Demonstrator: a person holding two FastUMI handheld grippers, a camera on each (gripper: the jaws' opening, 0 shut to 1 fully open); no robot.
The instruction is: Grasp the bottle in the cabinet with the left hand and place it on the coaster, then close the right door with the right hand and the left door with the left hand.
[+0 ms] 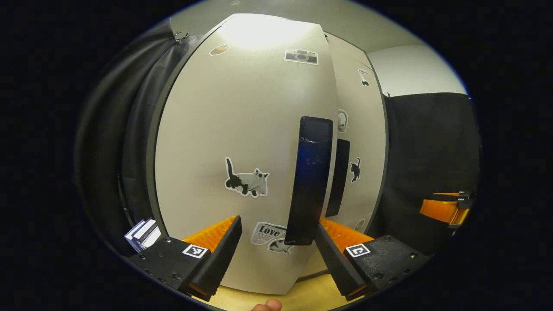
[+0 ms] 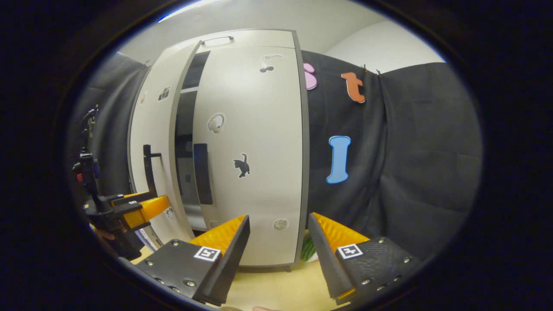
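Note:
The cabinet's left door (image 1: 242, 129) is close in front of the left gripper view; it is pale, with a cat sticker and a long black handle (image 1: 310, 181). My left gripper (image 1: 278, 242) is open just before the door's lower part, its right finger beside the handle's bottom end. In the right gripper view this door (image 2: 151, 129) stands ajar, with a dark gap (image 2: 185, 138) beside it. The right door (image 2: 250, 151) lies flat against the cabinet front. My right gripper (image 2: 278, 235) is open in front of that door, holding nothing. The left gripper (image 2: 129, 209) is at the left door.
The cabinet stands on a light wooden tabletop (image 2: 276, 285). A green striped object (image 2: 307, 250) peeks out at the cabinet's lower right corner. A small stack of books (image 1: 144, 235) lies left of the cabinet. Black cloth (image 2: 410, 172) hangs behind and to the right.

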